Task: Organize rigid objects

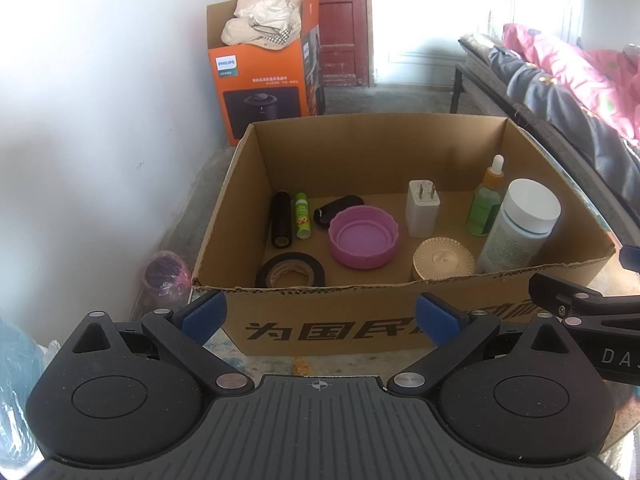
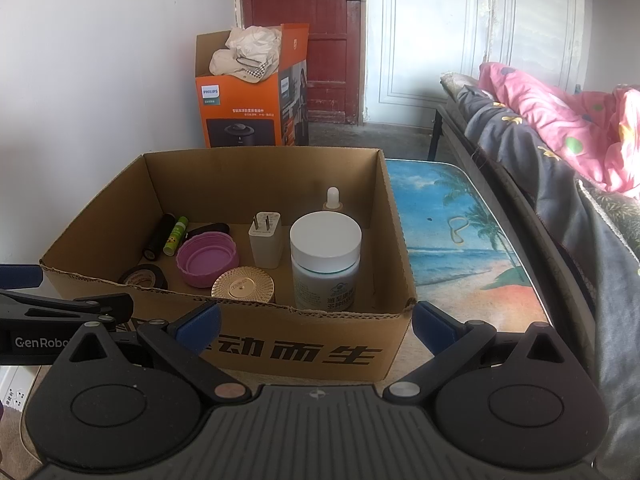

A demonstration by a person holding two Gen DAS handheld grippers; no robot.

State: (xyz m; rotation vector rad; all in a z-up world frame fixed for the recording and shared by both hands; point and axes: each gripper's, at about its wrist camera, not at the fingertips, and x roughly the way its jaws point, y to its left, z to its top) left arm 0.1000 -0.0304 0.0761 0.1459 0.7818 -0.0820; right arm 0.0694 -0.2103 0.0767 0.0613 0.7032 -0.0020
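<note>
An open cardboard box (image 1: 360,322) (image 2: 304,354) holds a black tape roll (image 1: 291,270) (image 2: 145,276), a pink lid (image 1: 363,237) (image 2: 207,258), a gold round lid (image 1: 443,259) (image 2: 243,289), a white plug adapter (image 1: 422,209) (image 2: 265,239), a white-capped bottle (image 1: 520,226) (image 2: 325,264), a green dropper bottle (image 1: 488,200), a green glue stick (image 1: 302,215) (image 2: 176,235) and a black cylinder (image 1: 281,219) (image 2: 159,237). My left gripper (image 1: 320,318) hangs open before the box's front wall. My right gripper (image 2: 316,328) is open too, beside it, with nothing between the fingers.
An orange Philips box (image 1: 266,92) (image 2: 244,112) with cloth in it stands by the red door. The table's beach-print top (image 2: 472,236) lies right of the box, with a bed and pink quilt (image 2: 560,120) beyond. A purple wrapped item (image 1: 166,276) sits left of the box.
</note>
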